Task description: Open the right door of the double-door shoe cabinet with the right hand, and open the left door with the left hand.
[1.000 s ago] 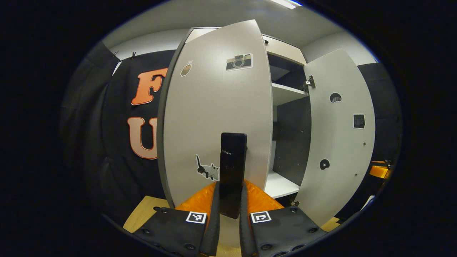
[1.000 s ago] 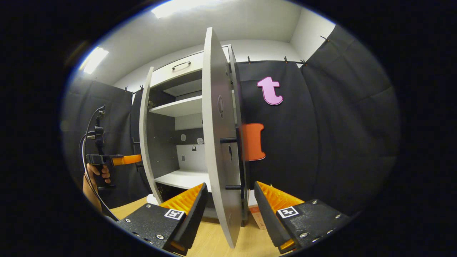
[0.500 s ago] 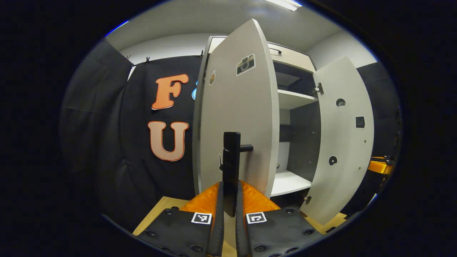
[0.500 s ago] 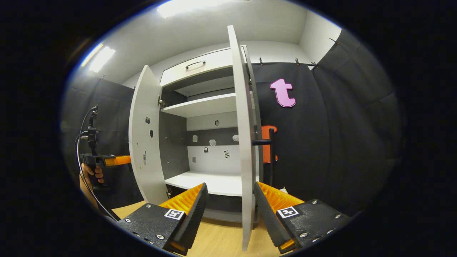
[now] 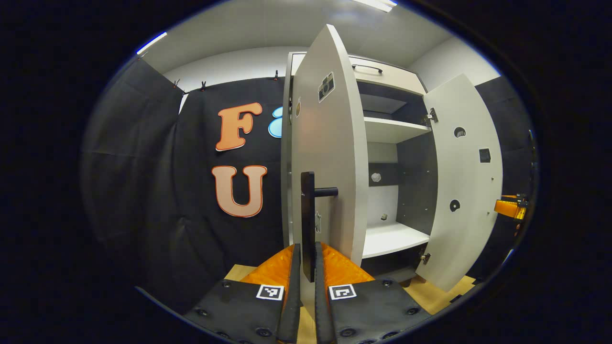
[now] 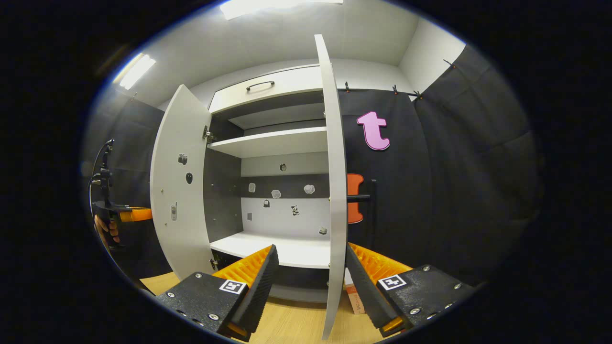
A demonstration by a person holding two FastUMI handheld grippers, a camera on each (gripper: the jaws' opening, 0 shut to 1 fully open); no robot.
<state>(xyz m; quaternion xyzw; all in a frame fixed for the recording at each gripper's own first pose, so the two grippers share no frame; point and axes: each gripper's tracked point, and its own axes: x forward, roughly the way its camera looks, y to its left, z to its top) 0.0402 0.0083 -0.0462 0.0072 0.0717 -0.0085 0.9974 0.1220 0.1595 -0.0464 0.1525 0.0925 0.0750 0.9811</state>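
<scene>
Left door [image 5: 330, 157] wider now, black handle [image 5: 307, 224] upright.

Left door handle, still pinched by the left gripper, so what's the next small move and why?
Probably open the left gripper and back off: its fingers clamp the handle, and the left door already stands swung wide, as does the right door, with the shelves exposed.
</scene>
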